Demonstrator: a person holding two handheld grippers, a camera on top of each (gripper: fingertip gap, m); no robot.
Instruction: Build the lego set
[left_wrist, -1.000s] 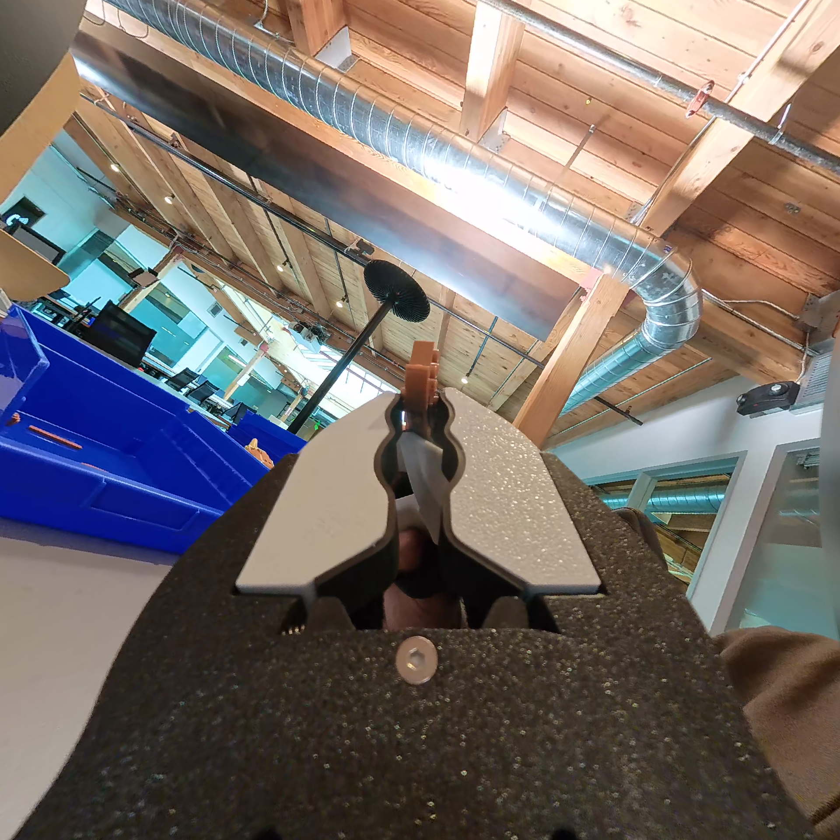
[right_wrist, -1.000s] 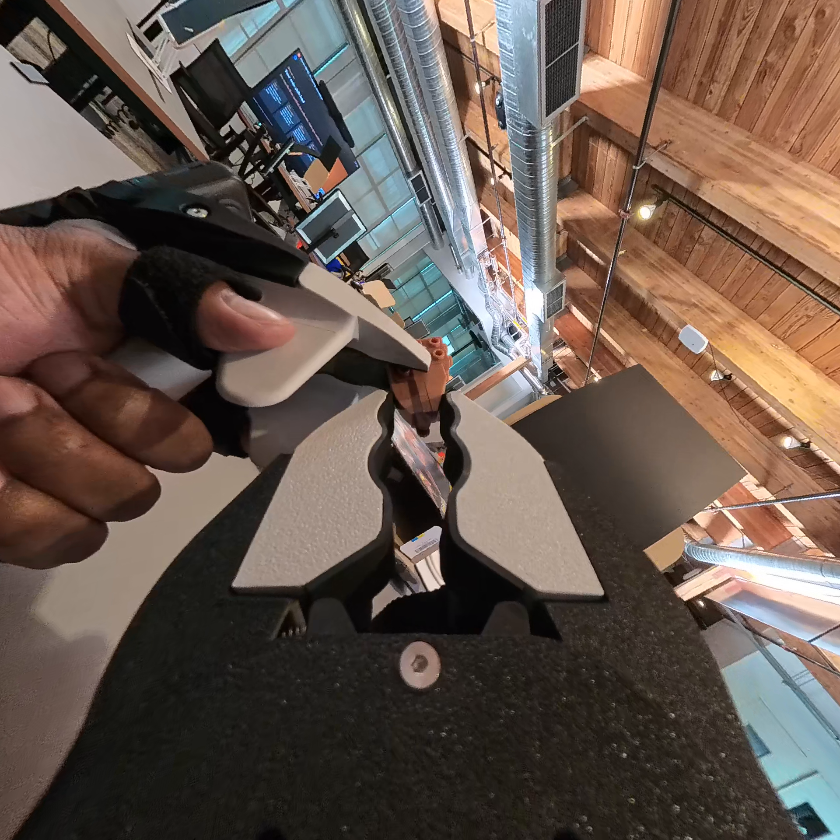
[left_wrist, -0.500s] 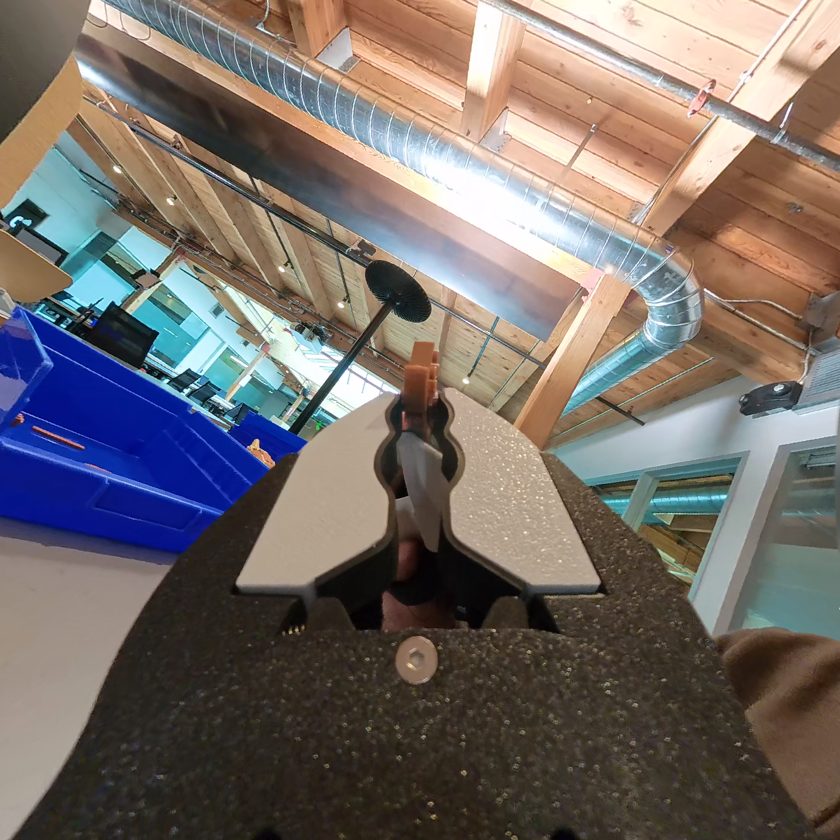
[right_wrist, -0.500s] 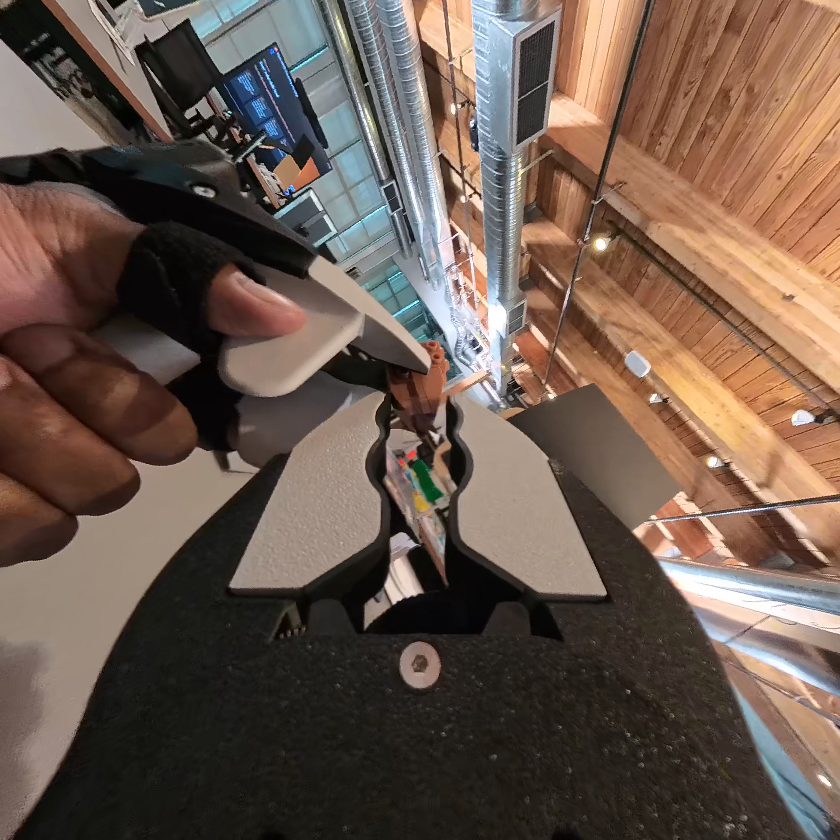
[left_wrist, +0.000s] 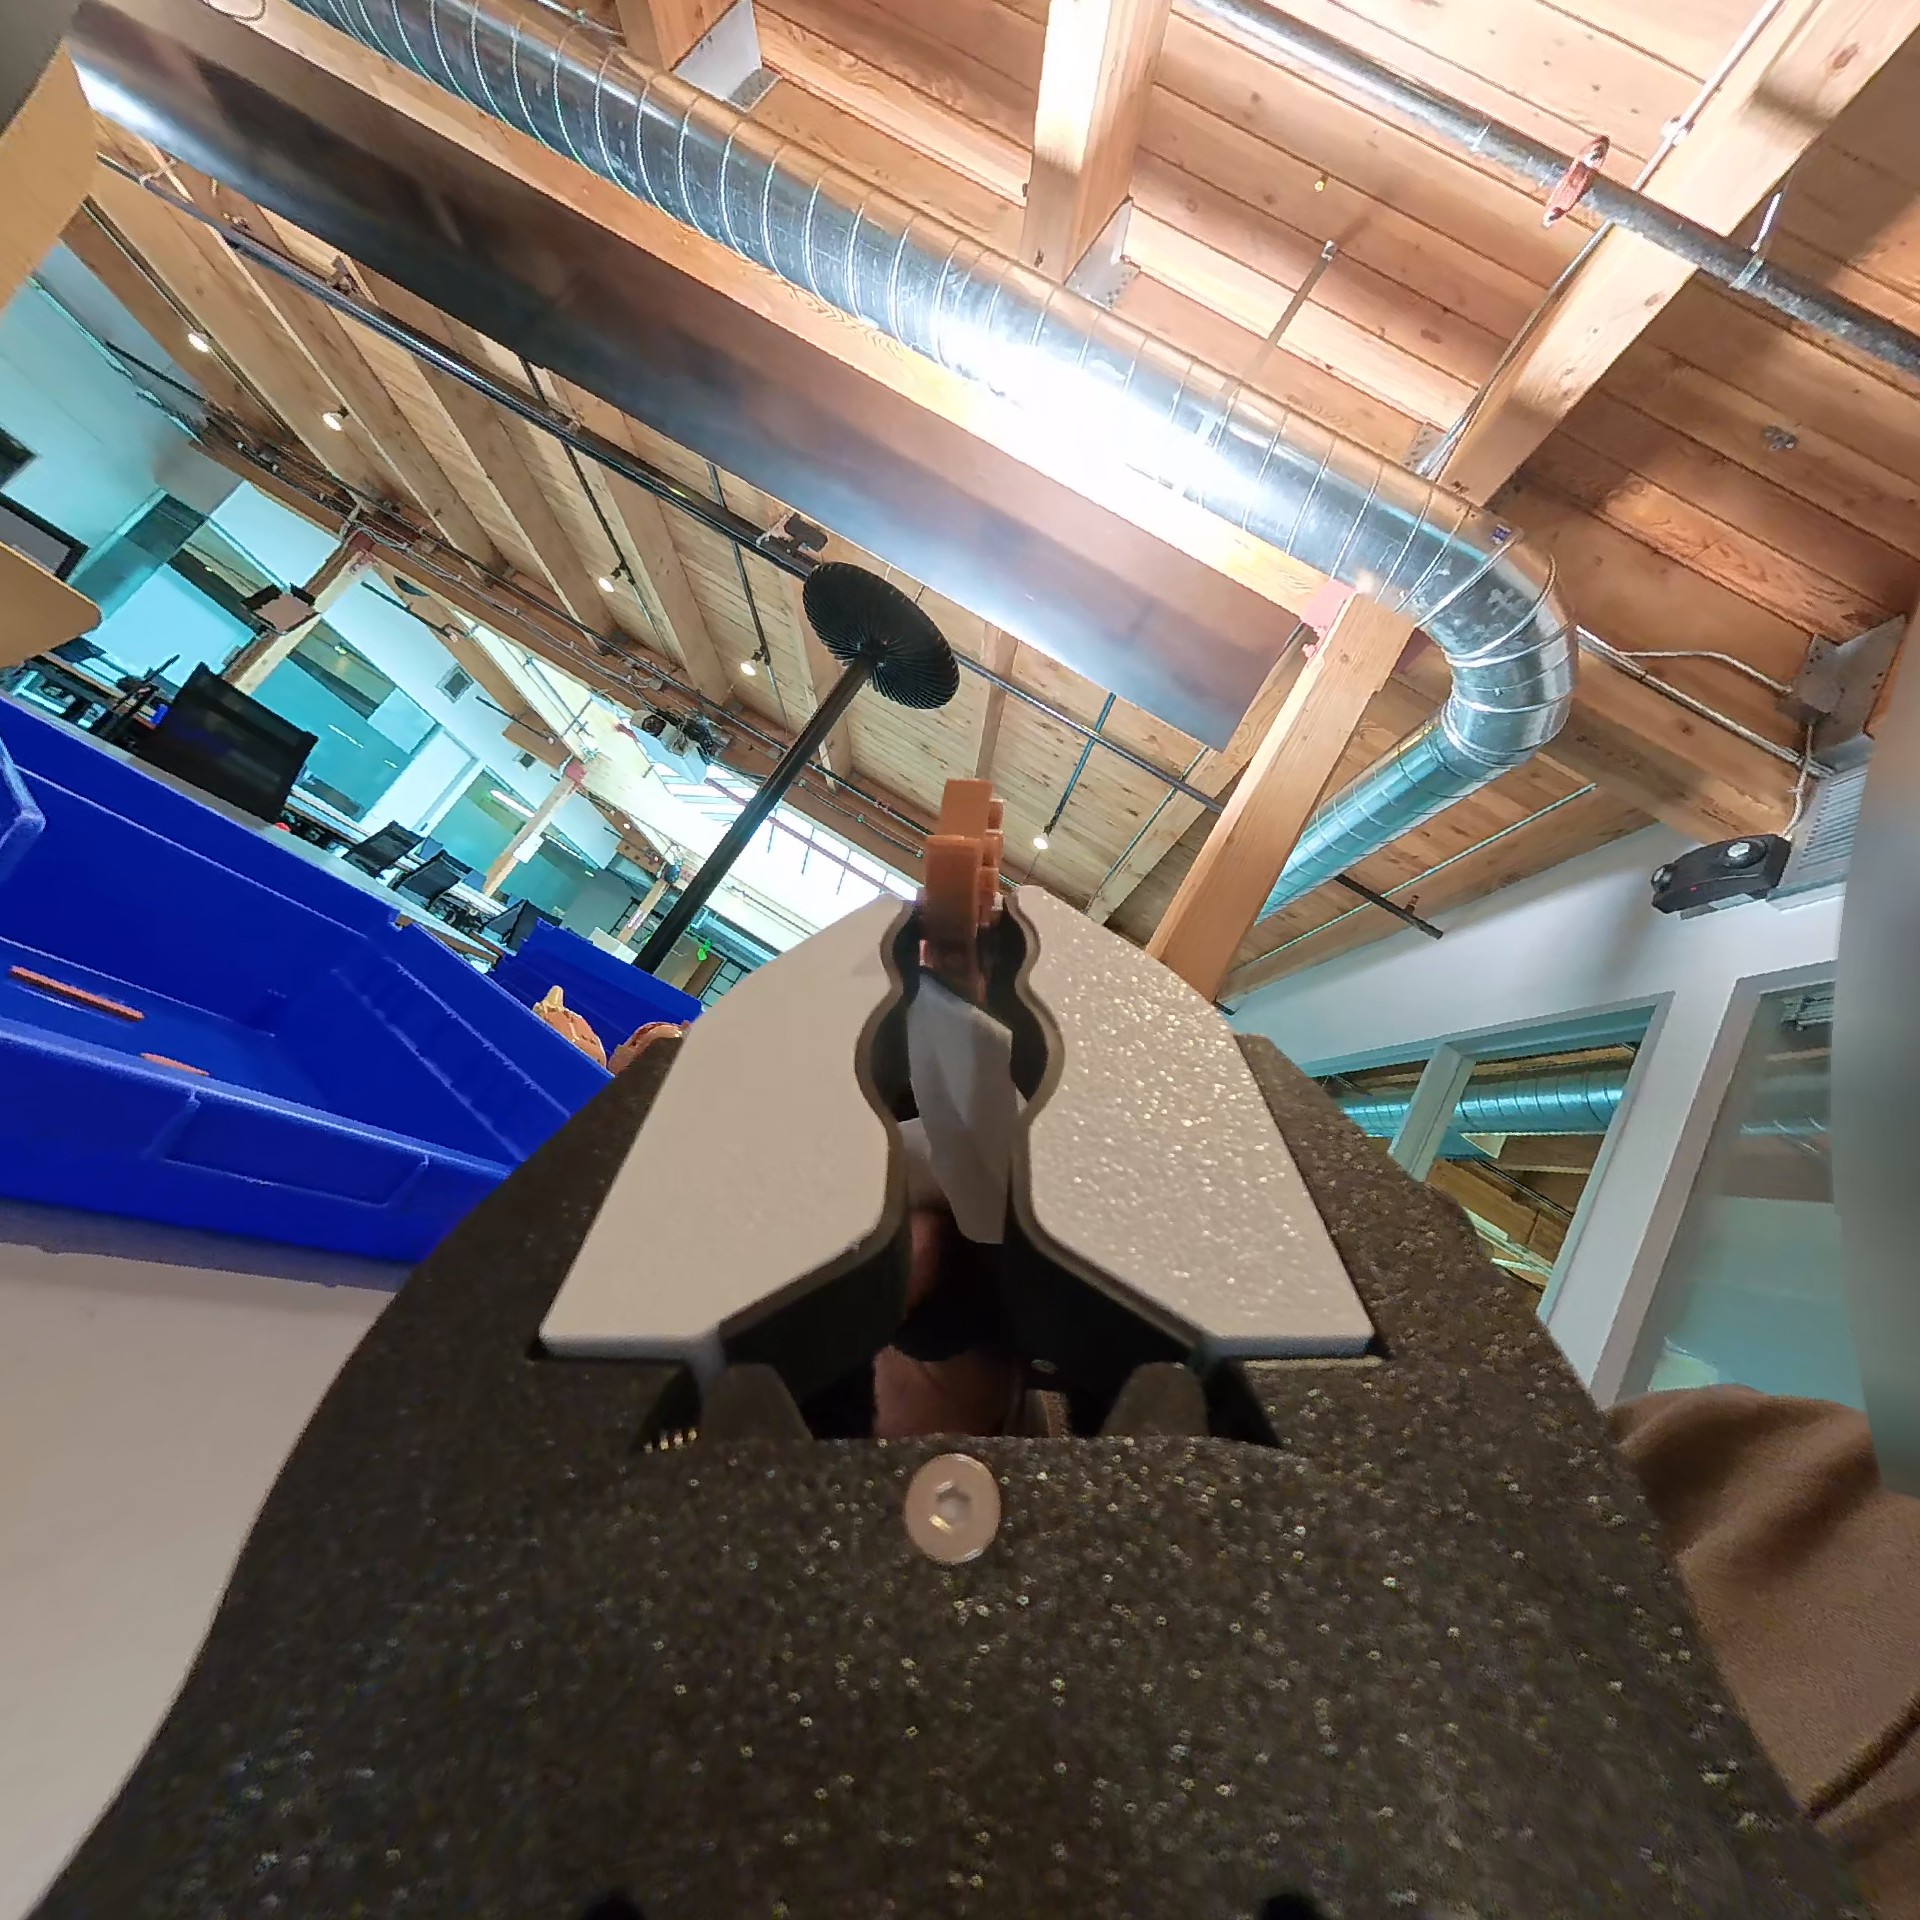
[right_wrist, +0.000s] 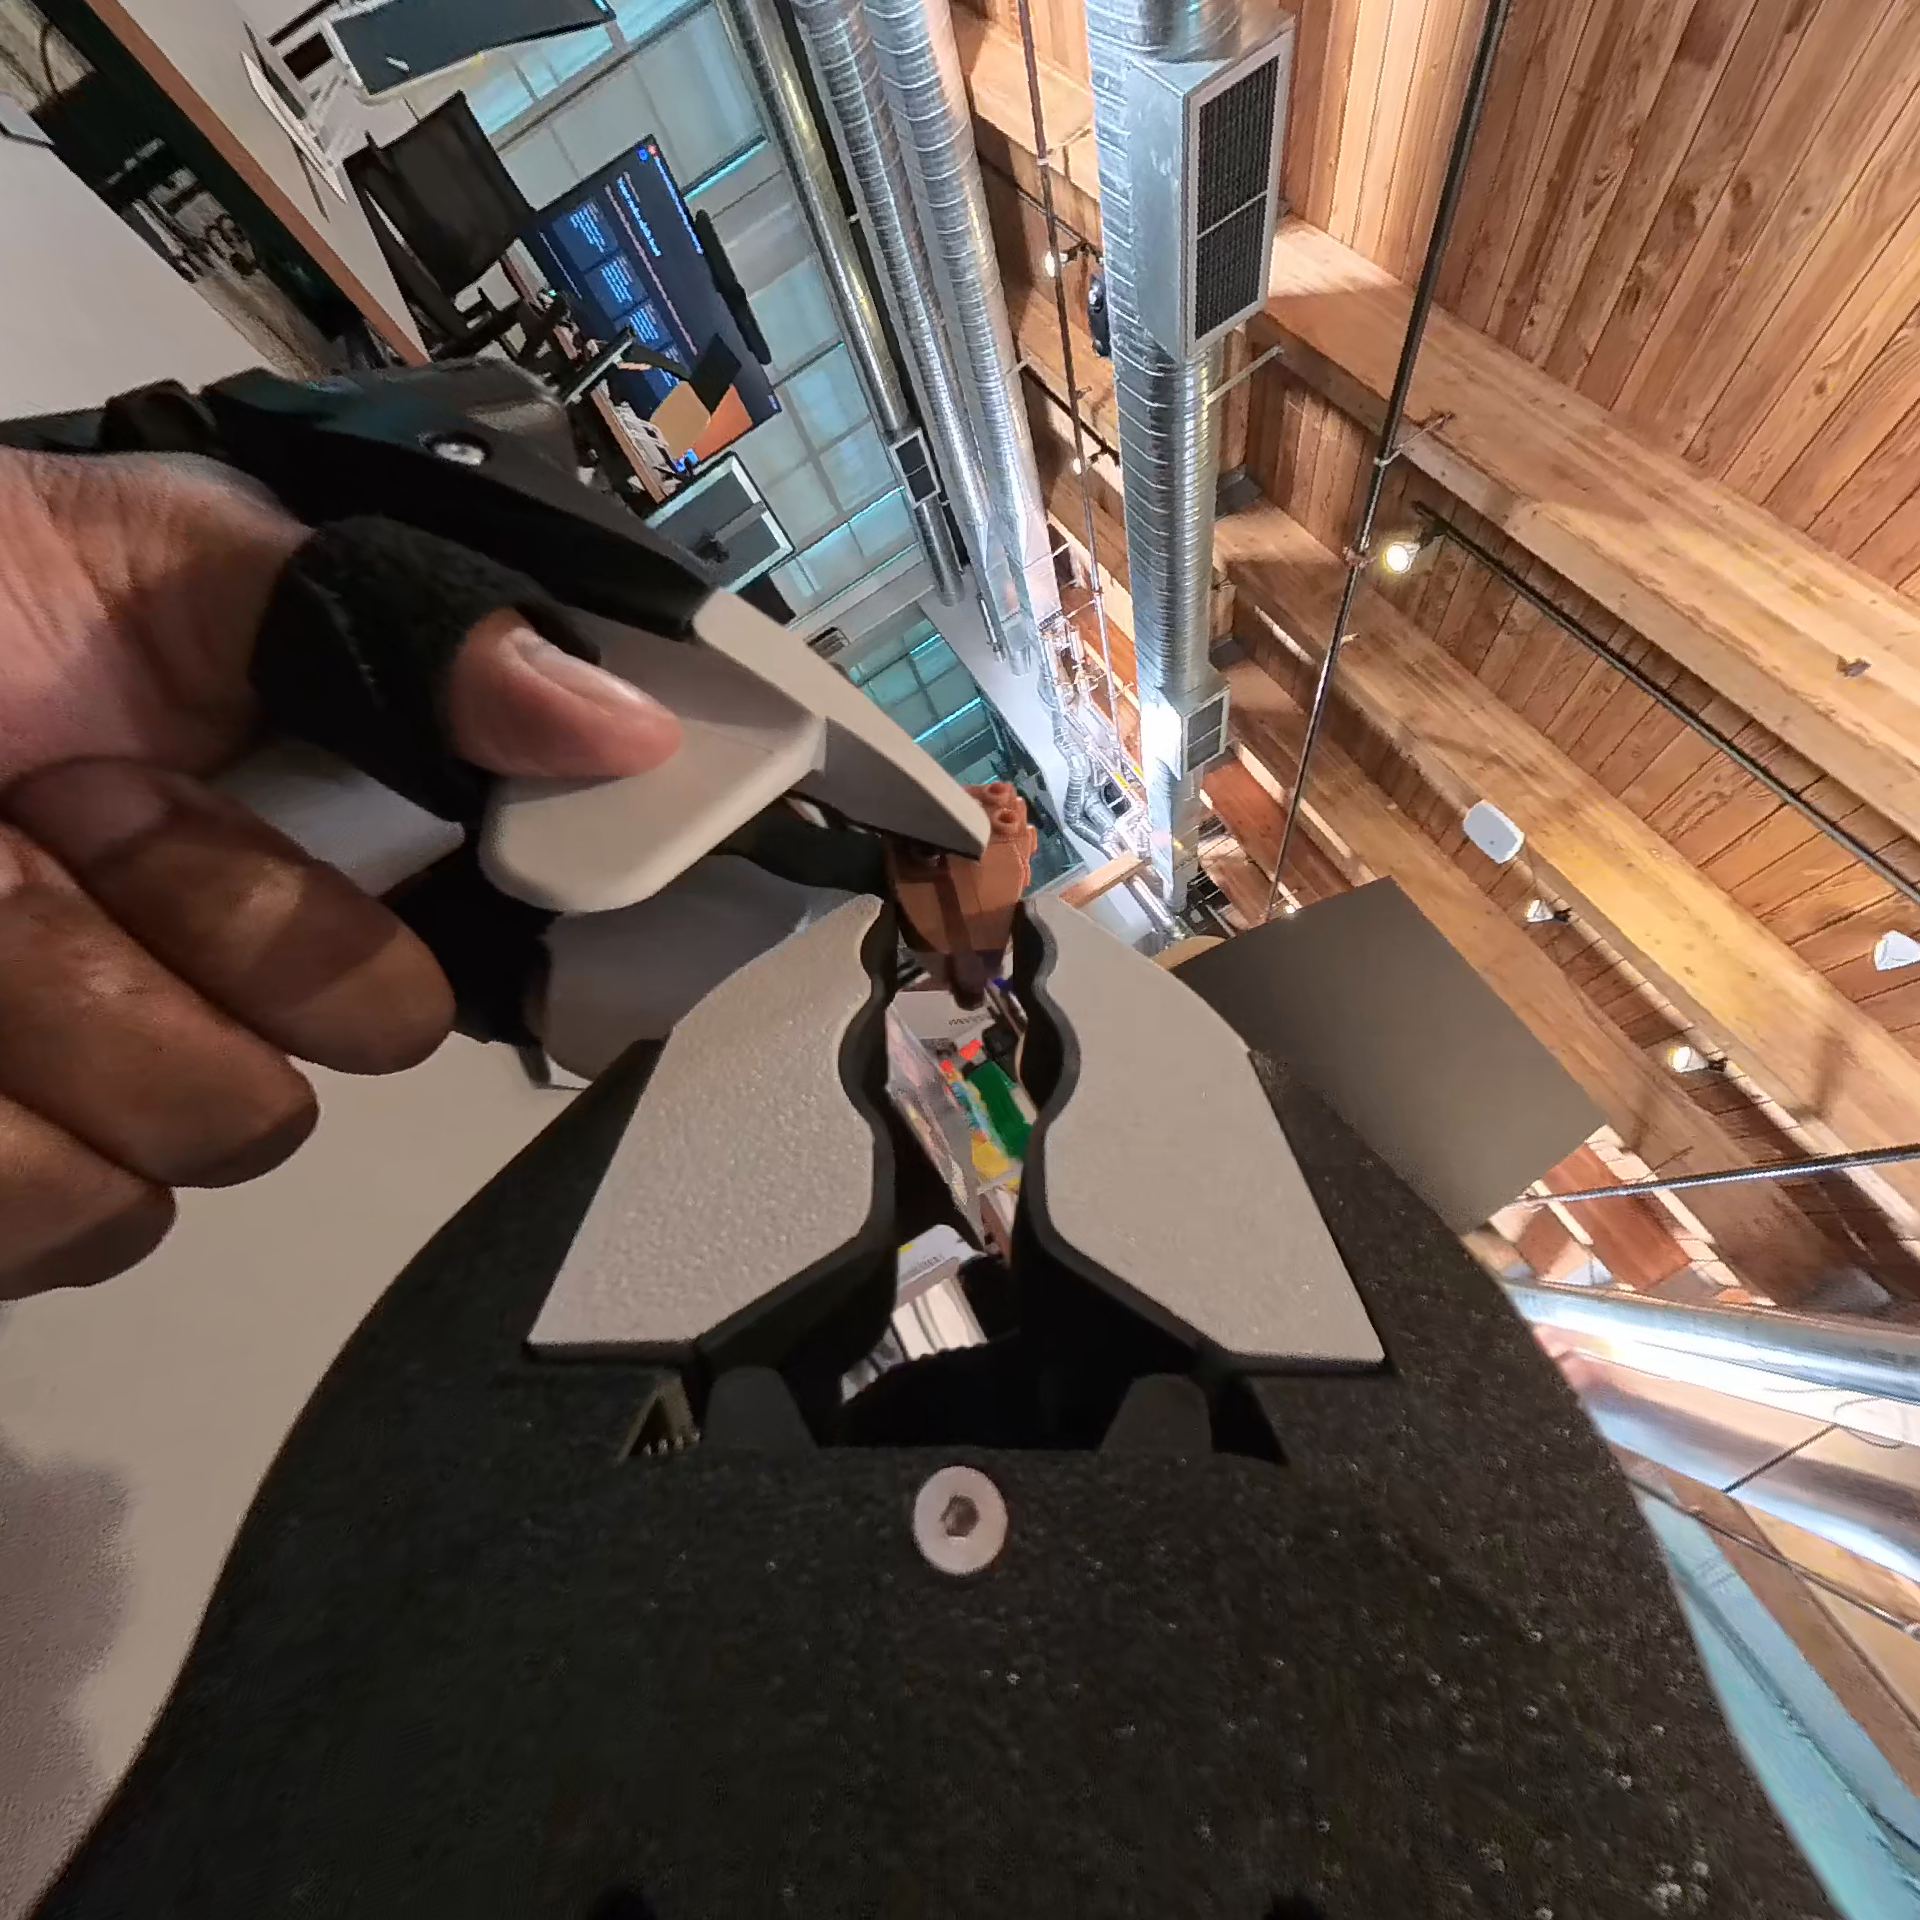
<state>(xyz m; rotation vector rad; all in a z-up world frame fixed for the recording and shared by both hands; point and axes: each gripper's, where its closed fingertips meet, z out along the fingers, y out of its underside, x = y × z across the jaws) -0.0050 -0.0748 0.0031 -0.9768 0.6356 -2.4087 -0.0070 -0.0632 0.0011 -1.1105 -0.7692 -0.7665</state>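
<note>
- Surface (left_wrist: 156, 1455): pale grey; seen at the lower left of the left wrist view, and again at the left of the right wrist view.
- Blue bins (left_wrist: 239, 1049): moulded plastic, set on the surface toward its far left edge; small orange pieces lie inside one compartment.
- Two brown rounded items (left_wrist: 613, 1034): seen just past the bins' right edge, partly hidden by the gripper body; their kind cannot be told.
- Black pole with a ribbed disc on top (left_wrist: 878, 649): stands behind the bins, well apart from both grippers.
- Left gripper (left_wrist: 961, 914): held up off the surface and tilted toward the ceiling; closed on an orange-brown toy-brick assembly (left_wrist: 961, 852), which is pinched at the fingertips and stands out beyond them. In the right wrist view it (right_wrist: 914, 831) enters from the left, carried by a hand (right_wrist: 156, 883) with a black strap over one digit.
- Right gripper (right_wrist: 961, 935): also raised; its fingertips are set against the sides of the same assembly (right_wrist: 971, 894), from below and across the left gripper's line. One grey finger (left_wrist: 961, 1101) of it shows between the left gripper's fingers.
- Brown sleeve (left_wrist: 1787, 1558): at the lower right edge of the left wrist view.
- Overhead: timber ceiling and a silver duct (left_wrist: 1039, 332).
</note>
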